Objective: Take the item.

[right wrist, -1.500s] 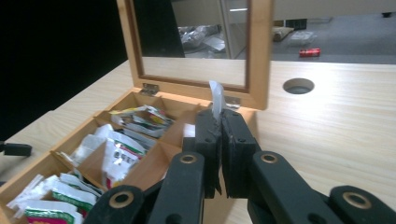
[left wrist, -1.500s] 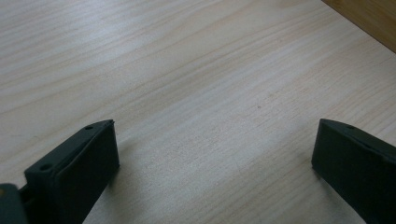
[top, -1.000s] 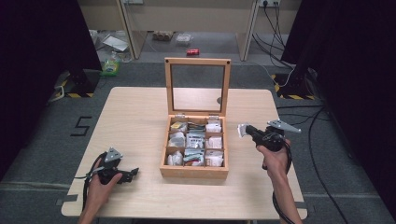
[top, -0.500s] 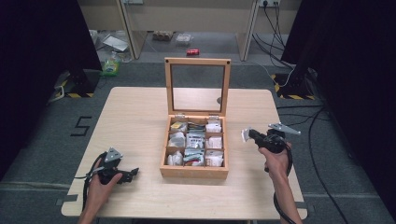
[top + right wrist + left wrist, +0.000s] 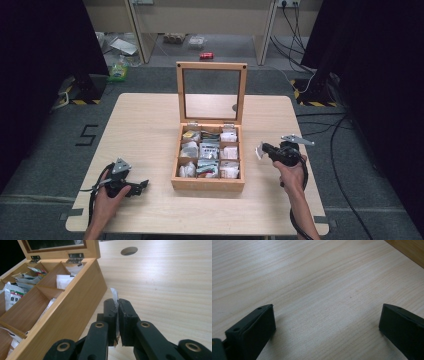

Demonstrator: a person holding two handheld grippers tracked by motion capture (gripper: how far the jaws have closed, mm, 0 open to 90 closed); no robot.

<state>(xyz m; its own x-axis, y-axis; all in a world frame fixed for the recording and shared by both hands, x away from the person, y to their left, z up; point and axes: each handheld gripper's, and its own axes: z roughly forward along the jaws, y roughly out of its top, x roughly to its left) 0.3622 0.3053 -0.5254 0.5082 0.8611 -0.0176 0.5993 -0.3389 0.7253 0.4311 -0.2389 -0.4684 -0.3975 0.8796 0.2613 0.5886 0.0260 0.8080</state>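
Left gripper [image 5: 142, 185]: rests low on the table [image 5: 150, 125] near its front left corner, jaws spread wide with only bare wood between them.

Right gripper [image 5: 259, 150]: jaws clamped together on a thin white packet [image 5: 115, 298], edge-on between the pads, held just above the table to the right of the wooden box [image 5: 207, 184].

The box lid [image 5: 211, 93] stands upright; its compartments contain further packets.
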